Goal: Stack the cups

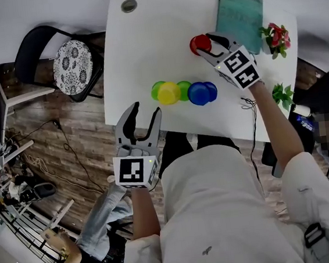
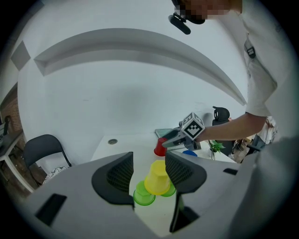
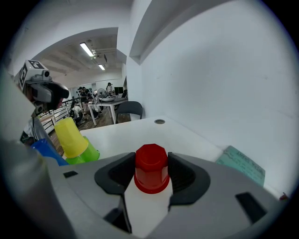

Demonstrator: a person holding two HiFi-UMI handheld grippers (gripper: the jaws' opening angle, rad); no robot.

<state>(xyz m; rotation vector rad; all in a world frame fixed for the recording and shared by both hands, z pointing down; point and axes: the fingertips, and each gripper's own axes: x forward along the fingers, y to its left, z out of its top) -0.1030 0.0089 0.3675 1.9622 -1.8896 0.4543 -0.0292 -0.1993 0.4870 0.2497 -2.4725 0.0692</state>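
Note:
The cups stand upside down on the white table (image 1: 143,42). A yellow cup (image 1: 169,93) (image 2: 158,178) rests on two green cups (image 1: 158,89) (image 2: 143,195), with two blue cups (image 1: 198,93) just to their right. At the far right stands a red cup (image 1: 198,44) (image 3: 151,168). My right gripper (image 1: 205,44) (image 3: 151,175) is shut on it, both pads against its sides. My left gripper (image 1: 144,111) (image 2: 148,170) hangs open at the table's near edge, short of the yellow cup, with nothing between its fingers.
A teal notebook (image 1: 239,15) lies at the table's far right corner, beside a flowering plant (image 1: 275,36) and a green plant (image 1: 281,93). A cable hole (image 1: 129,5) sits at the far left. A black chair (image 1: 63,61) stands left of the table.

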